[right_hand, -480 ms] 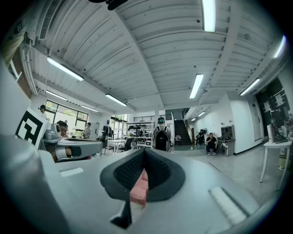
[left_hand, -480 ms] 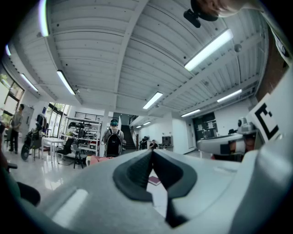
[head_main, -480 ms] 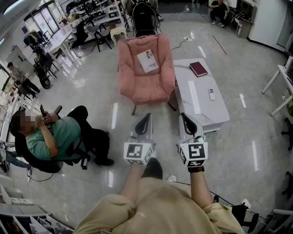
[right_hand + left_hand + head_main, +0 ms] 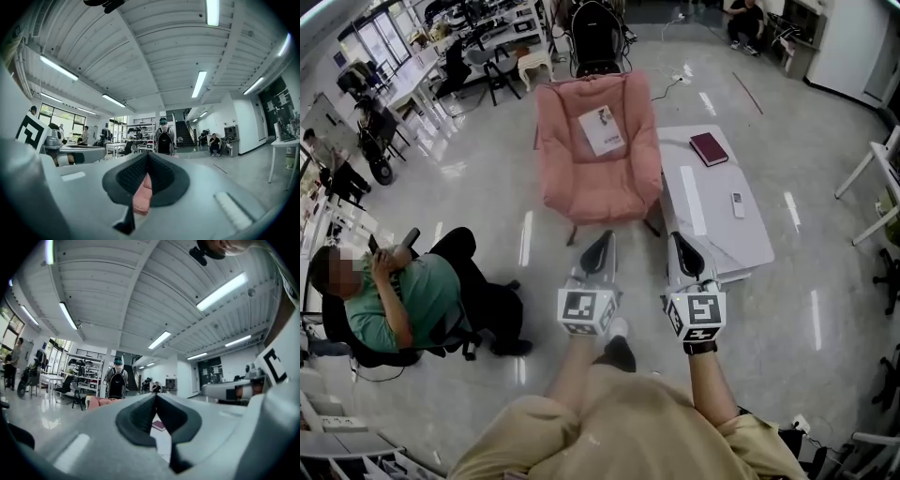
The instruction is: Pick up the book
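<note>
Both left gripper [image 4: 602, 236] and right gripper [image 4: 677, 238], jaws together, hang far from the book [image 4: 708, 148].

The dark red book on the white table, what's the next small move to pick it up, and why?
Probably step forward. The dark red book lies near the far end of the white table, well ahead of the left gripper and right gripper; both are level, jaws together, empty, so neither seems able to reach it yet.
</note>
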Demonstrator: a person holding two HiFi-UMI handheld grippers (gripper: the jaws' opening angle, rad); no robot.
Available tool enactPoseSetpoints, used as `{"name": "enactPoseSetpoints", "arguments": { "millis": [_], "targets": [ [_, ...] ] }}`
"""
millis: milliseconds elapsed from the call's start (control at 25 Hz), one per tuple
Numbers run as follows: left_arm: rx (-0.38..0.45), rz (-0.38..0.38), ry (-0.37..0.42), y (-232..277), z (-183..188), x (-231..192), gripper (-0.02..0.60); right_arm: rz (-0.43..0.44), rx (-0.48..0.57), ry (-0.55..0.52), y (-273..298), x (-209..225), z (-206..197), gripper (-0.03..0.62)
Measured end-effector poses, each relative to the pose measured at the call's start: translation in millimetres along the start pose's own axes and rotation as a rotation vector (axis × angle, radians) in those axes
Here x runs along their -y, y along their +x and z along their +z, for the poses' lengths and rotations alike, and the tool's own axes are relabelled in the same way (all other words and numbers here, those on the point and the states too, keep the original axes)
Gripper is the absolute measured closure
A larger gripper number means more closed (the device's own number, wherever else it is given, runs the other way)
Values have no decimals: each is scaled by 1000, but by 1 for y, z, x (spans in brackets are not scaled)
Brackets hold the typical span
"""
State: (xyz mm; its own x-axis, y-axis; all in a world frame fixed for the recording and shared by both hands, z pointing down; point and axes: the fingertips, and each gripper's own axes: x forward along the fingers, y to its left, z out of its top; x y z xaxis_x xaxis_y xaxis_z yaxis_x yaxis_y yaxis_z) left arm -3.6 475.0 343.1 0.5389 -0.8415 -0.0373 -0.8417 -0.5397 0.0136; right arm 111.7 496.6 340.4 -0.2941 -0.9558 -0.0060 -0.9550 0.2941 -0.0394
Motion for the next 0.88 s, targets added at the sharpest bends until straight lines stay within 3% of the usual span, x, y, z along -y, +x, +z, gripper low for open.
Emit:
{"name": "enactPoseSetpoints", "arguments": {
  "millis": [160, 360, 560, 880],
  "targets": [
    [2, 2, -6, 35, -2, -58, 580, 30, -2, -11, 74, -19, -2, 589],
    [-14, 12, -40, 75, -3, -134, 579, 105, -76, -64, 162, -54, -12, 589],
    [-20, 27, -92, 101, -19, -199, 579, 78, -158, -82, 224, -61, -35, 589],
    [-36, 26, -152, 137, -38, -241, 578, 131, -204, -95, 291, -67, -48, 589]
  ]
}}
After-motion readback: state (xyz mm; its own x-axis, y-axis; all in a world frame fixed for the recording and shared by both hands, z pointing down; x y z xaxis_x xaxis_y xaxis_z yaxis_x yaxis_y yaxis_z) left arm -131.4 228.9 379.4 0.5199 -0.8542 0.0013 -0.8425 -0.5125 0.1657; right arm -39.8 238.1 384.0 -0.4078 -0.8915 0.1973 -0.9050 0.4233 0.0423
